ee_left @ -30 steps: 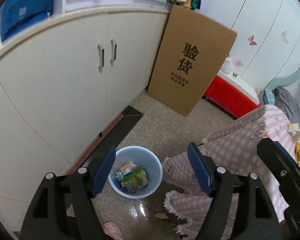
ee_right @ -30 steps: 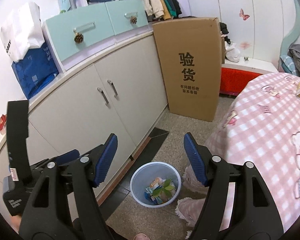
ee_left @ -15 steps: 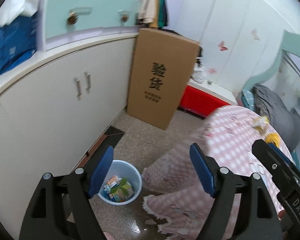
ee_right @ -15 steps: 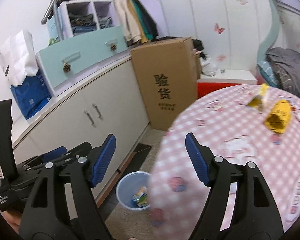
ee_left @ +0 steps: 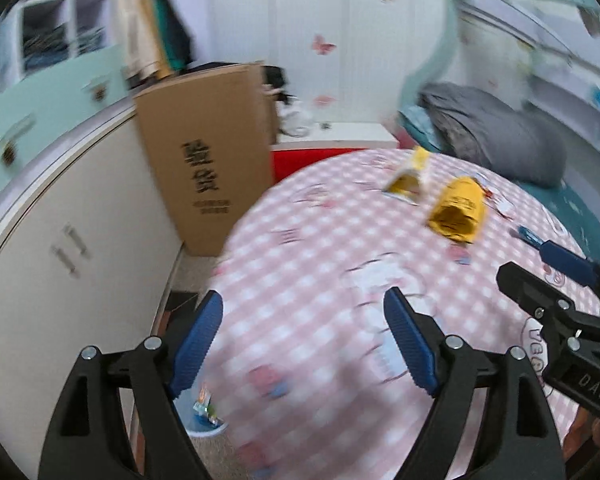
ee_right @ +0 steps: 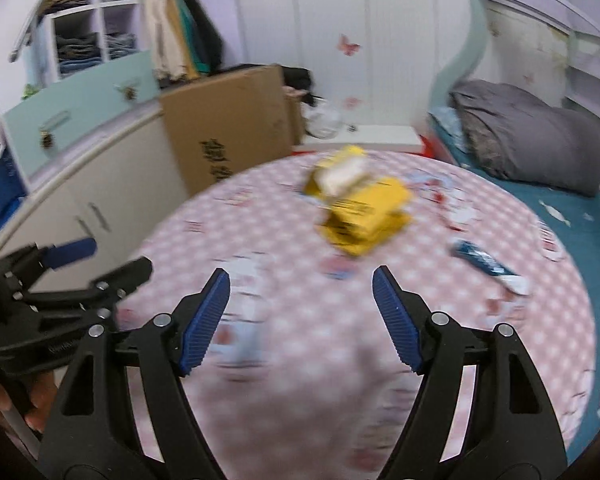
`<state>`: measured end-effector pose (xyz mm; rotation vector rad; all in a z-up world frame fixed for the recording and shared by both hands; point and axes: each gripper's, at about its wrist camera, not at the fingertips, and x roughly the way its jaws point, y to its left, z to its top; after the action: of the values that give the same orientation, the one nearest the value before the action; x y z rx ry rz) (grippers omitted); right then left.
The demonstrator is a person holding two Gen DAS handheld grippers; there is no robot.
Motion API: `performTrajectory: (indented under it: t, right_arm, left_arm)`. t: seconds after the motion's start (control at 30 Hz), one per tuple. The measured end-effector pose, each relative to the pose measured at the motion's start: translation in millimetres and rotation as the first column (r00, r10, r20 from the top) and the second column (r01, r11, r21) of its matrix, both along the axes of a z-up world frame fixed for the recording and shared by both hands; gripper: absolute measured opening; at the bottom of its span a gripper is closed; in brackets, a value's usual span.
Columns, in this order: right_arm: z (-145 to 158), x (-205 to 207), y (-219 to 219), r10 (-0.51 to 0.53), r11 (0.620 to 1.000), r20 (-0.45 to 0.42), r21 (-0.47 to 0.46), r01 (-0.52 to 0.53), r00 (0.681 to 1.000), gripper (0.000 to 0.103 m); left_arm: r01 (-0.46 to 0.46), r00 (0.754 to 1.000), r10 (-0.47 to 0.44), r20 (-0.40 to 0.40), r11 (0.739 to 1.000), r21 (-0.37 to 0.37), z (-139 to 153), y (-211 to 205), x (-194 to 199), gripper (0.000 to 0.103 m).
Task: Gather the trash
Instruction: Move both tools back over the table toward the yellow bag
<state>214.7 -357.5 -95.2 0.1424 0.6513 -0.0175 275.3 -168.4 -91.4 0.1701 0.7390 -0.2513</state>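
A round table with a pink checked cloth (ee_left: 308, 280) (ee_right: 300, 380) fills both views, which are blurred. On it lie a crumpled yellow bag (ee_left: 458, 210) (ee_right: 364, 212), a yellow-white carton (ee_left: 408, 176) (ee_right: 340, 168) behind it, and a blue wrapper (ee_right: 486, 264) (ee_left: 520, 234) to the right. My left gripper (ee_left: 302, 340) is open and empty over the table's near left edge. My right gripper (ee_right: 300, 316) is open and empty above the cloth, short of the yellow bag. The blue trash bin (ee_left: 204, 420) with wrappers in it shows on the floor, partly hidden by the table.
A tall cardboard box (ee_left: 208, 152) (ee_right: 228, 136) leans against white cabinets (ee_left: 60, 240). A bed with a grey pillow (ee_right: 532, 140) (ee_left: 496, 136) lies at the right. A red box (ee_left: 300, 160) stands behind the table.
Both grippers have swung up and to the right from over the bin on the floor to above the table top. The trash on the table has come into full view.
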Motion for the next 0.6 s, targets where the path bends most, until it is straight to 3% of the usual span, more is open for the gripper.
performTrajectory:
  t: [0.17,0.33,0.6]
  right_arm:
    - [-21,10,-55,-0.076,0.996,-0.072,-0.048,0.073,0.994,0.073]
    - [-42,32,-106,-0.137,0.987,-0.133,-0.104,0.124,0.982,0.073]
    - [-57,63,-134,-0.133,0.985,-0.208,-0.138,0.106,0.969,0.073]
  left_arm:
    - [0.111,0.993,-0.114,0.016,0.987,0.115,-15,-67,18,0.081]
    - [0.153,0.986,-0.164,0.036,0.965,0.214,-33,-114,40,0.081]
    - [0.22,0.963,-0.261,0.066,0.904,0.365,-54,-164,67,0.081]
